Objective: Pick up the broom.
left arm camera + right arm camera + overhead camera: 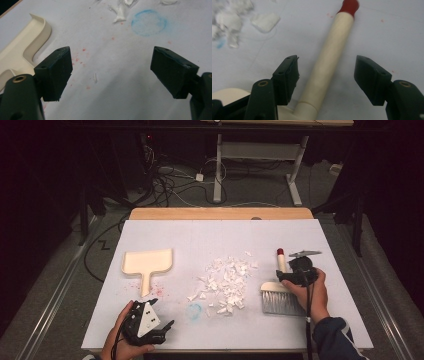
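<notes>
Straddling brush handle (329,52): right tongs (325,77), untouching.

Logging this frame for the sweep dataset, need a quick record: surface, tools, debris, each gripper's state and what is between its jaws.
surface: white table
debris: white scraps piled mid-table
brush: brush lies right of the pile, cream handle with red tip pointing away
dustpan: cream dustpan left of the pile, handle toward the person
left gripper: left gripper open, nothing between the jaws, near the dustpan's handle
right gripper: right gripper jaws straddle the brush handle, pads not yet touching it
marks: blue ring, red specks
</notes>
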### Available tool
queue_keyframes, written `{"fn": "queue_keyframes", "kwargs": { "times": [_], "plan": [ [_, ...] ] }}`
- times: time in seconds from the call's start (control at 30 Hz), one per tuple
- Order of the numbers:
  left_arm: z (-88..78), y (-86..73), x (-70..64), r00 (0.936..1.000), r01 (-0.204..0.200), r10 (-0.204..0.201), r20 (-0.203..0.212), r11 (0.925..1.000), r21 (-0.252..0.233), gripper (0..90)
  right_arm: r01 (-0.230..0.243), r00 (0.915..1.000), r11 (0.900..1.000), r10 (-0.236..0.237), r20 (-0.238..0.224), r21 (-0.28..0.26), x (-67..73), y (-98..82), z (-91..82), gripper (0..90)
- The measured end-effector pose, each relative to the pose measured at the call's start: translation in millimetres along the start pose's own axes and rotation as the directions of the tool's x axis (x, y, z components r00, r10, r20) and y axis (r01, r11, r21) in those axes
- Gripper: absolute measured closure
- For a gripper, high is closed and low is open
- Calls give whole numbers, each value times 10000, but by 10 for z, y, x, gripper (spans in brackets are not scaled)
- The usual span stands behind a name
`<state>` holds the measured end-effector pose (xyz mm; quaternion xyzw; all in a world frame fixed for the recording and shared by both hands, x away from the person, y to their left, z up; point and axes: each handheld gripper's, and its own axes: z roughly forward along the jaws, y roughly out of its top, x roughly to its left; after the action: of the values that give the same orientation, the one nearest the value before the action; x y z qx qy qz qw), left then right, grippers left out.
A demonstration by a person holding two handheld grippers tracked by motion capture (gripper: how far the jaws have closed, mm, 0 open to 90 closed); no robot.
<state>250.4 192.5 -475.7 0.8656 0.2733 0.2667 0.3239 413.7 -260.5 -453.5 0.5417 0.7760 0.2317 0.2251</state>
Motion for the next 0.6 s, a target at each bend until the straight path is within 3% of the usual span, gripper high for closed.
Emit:
{"fn": "queue_keyframes", "kwargs": {
  "times": [0.07,0.1,0.23,0.3,0.6],
  "plan": [
    [4,-1,-6,10000,-57,57,11,10000,78,169,-177,9998,9994,179,-80,290,12,15,93,410],
    [4,-1,-6,10000,-57,57,11,10000,78,169,-472,9983,9987,478,-325,175,-15,16,110,417],
    [11,-1,-11,9999,-69,68,75,9999,120,169,-676,9969,9977,672,-418,-71,-47,6,117,578],
    [17,4,-17,9999,-48,47,96,9999,100,169,-816,9951,9966,807,-576,-145,-83,-2,120,599],
    [39,16,-21,9998,-118,115,179,9998,176,170,-261,9978,9994,247,-618,-233,-108,-1,118,707]
  ]
}}
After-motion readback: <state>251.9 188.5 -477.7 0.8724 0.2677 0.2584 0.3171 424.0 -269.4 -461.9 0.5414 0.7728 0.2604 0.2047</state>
